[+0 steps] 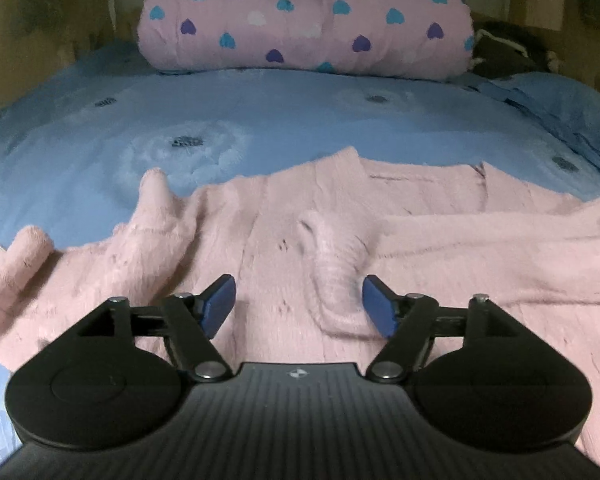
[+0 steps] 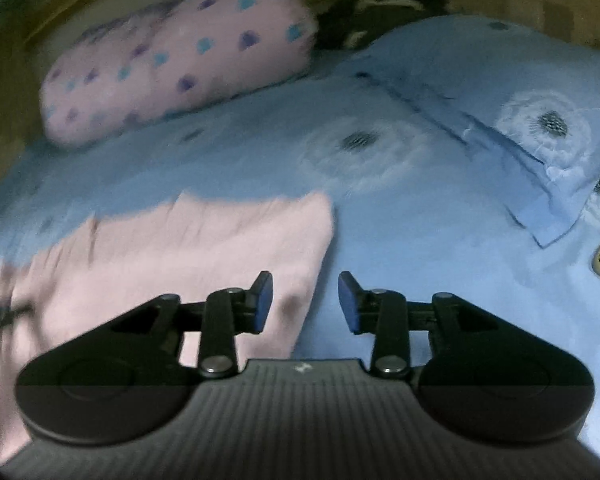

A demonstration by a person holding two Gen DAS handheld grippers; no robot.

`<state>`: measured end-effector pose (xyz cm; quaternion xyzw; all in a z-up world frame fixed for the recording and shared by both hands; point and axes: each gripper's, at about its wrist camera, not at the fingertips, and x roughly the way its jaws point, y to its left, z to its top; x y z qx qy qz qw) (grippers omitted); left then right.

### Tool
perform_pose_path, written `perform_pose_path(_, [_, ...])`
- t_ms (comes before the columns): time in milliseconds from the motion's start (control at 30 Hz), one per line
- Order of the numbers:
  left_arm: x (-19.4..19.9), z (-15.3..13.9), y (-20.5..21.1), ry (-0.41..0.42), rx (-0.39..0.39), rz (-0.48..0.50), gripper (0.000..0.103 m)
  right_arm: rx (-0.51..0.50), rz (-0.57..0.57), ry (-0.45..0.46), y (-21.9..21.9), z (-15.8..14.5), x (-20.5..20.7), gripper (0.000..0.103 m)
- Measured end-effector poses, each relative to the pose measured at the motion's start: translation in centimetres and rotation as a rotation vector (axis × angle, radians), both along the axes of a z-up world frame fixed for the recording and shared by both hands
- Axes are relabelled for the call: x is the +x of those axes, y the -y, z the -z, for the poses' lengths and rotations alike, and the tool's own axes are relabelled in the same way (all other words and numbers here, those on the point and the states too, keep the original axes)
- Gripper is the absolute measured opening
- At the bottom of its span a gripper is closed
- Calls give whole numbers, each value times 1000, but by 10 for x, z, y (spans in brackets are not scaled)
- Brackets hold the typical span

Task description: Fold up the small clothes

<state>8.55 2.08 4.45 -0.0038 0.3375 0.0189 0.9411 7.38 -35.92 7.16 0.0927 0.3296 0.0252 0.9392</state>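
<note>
The pink sweater lies spread flat on the blue bed cover, so it is easy to fold there. On the left of the sweater, 1 sleeve end is bunched up. It likely needs smoothing. The left gripper hangs just over the middle of the sweater. Its jaws are wide apart and hold nothing. A small raised fold of the sweater sits between them, not pinched. Further right, the right gripper floats over the sweater's right edge. Its jaws are apart too, with nothing in them. Behind the sweater lies a pink pillow with hearts.
</note>
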Motion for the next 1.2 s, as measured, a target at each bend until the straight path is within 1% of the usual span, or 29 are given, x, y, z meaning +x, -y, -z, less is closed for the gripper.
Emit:
perform_pose_path(100, [-5,2,5,7,29,7,78,-107,-88,-8,-16,8,-20,39])
perform_pose_path(167, [-7,-1,10,18,59,-7,78,-150,-109,-10,-23,14,-23,38])
perform_pose_path(200, [-9,-4,12,30,66,1,78,-151,-100,-20,-25,15,-20,38])
perform_pose_path(267, [-15,-10,17,63,81,31,81,-104,-74,-26,-24,13,-17,38])
perform_pose_path(333, [-16,-13,22,84,110,40,83,-48,-72,4,-23,8,-20,38])
perform_pose_path(367, [-14,-13,24,85,126,34,83,-40,-93,11,-24,7,-21,38])
perform_pose_path(400, [-10,-12,26,79,140,24,84,-44,-114,8,-27,7,-22,38])
perform_pose_path(467, [-1,-7,28,55,161,5,84,-88,-127,-13,-36,11,-20,38])
perform_pose_path(500, [3,-3,29,36,175,-7,84,-125,-120,-30,-39,14,-17,38])
perform_pose_path(533, [8,2,29,10,195,-18,83,-173,-87,-46,-41,18,-15,38])
perform_pose_path(567, [12,8,29,-17,214,-26,84,-217,-42,-63,-39,22,-13,43])
perform_pose_path(600, [14,14,27,-33,222,-22,84,-235,-9,-73,-35,24,-13,49])
perform_pose_path(633, [14,18,25,-30,221,-13,87,-234,21,-74,-29,24,-15,58])
perform_pose_path(667, [13,21,22,-18,219,-15,90,-235,45,-78,-23,24,-17,60])
perform_pose_path(700, [12,22,20,-16,216,-16,90,-236,66,-85,-18,25,-20,61])
perform_pose_path(733, [12,21,18,-19,207,-15,90,-231,84,-99,-12,27,-23,64])
perform_pose_path(833, [8,16,16,-24,200,-12,90,-192,86,-107,-2,30,-29,66])
perform_pose_path(967, [-7,1,12,-13,204,-2,90,-195,83,-106,-1,31,-29,66])
perform_pose_path(1100, [-27,-18,1,-10,204,-3,90,-232,65,-89,-11,26,-32,66])
perform_pose_path(1200, [-42,-34,-11,8,225,-10,90,-253,48,-53,-21,15,-41,66])
